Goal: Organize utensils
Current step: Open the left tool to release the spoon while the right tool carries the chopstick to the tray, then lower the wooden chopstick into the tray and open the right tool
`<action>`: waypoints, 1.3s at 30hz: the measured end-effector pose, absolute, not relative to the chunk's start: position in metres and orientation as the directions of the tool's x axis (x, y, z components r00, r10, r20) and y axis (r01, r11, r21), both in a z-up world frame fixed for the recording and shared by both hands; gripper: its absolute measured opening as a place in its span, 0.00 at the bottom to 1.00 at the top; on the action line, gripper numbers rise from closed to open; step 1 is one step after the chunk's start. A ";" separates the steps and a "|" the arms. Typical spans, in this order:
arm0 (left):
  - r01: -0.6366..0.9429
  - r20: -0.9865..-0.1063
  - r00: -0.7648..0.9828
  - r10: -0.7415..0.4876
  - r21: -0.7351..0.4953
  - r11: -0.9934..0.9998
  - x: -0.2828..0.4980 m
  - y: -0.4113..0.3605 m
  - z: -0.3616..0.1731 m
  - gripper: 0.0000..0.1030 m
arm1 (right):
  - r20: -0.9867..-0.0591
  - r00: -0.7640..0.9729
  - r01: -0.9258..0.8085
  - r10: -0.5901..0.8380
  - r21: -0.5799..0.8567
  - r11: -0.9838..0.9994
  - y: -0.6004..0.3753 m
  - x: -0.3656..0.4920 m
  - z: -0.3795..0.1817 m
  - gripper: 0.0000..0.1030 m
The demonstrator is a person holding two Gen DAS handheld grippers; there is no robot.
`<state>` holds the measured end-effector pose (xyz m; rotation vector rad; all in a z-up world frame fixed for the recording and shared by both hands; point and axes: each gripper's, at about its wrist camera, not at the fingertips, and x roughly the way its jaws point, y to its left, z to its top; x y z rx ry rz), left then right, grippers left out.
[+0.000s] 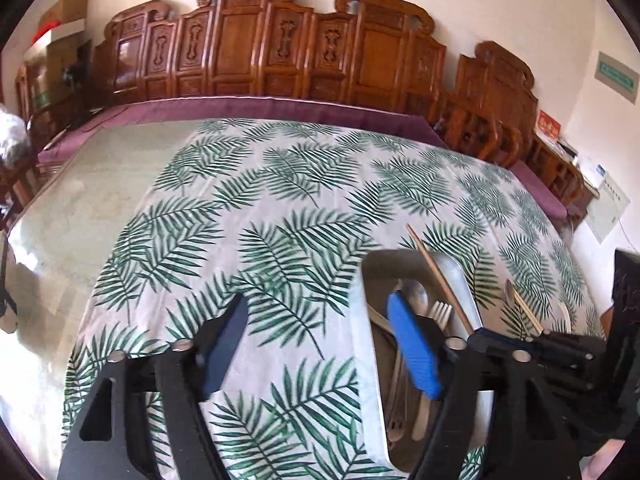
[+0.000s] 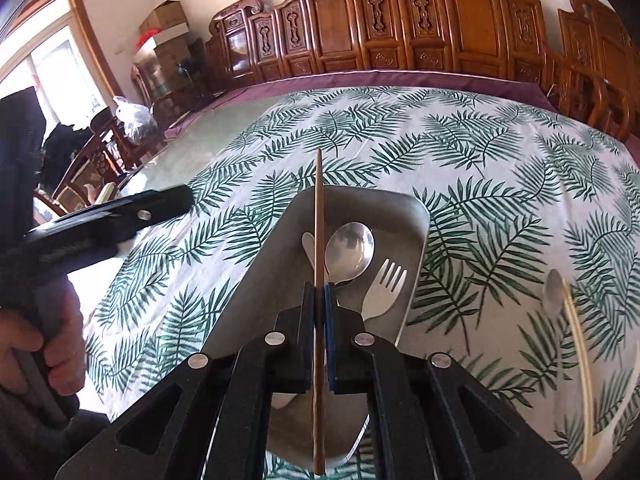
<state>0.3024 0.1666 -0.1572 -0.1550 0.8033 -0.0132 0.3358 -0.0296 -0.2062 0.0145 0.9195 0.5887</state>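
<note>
- Right wrist view puts the wooden chopstick (image 2: 319,216) dead centre: your right tongs (image 2: 319,300) are closed tight on it near its middle, blue pads pressing both sides, so it points straight ahead over the tray (image 2: 420,216)
- That mid-length hold looks chosen to keep the stick level while you lower it in beside the rest
- Already lying in the tray are a metal spoon (image 2: 350,248), a pale fork (image 2: 384,284) and a white utensil (image 2: 307,244) partly hidden behind the stick, all with heads pointing away from you, so matching that direction seems sensible
- Your left tongs (image 1: 320,344) are spread wide and hold nothing; one blue pad (image 1: 412,348) hangs over the tray's near left side, the other over the cloth, probably waiting its turn
- Outside the tray, to its right on the worktop (image 2: 500,140), a second spoon (image 2: 554,288) and a pale chopstick (image 2: 576,360) lie loose and still need collecting
- Whether the held stick touches the tray floor you cannot tell from these views
</note>
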 end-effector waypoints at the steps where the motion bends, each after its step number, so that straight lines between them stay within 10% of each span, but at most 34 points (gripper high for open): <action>1: -0.051 -0.714 0.697 -0.068 -0.144 0.988 0.302 0.168 -0.157 0.73 | -0.744 0.460 -0.466 0.485 0.262 0.845 -0.028 0.338 -0.209 0.06; 10: -0.068 -0.712 0.700 -0.050 -0.137 0.988 0.303 0.178 -0.157 0.87 | -0.772 0.439 -0.455 0.460 0.250 0.855 -0.017 0.337 -0.233 0.06; 39: 0.071 -0.702 0.698 -0.141 -0.128 0.989 0.295 0.121 -0.154 0.87 | -0.726 0.576 -0.415 0.376 0.136 0.900 -0.147 0.295 -0.169 0.08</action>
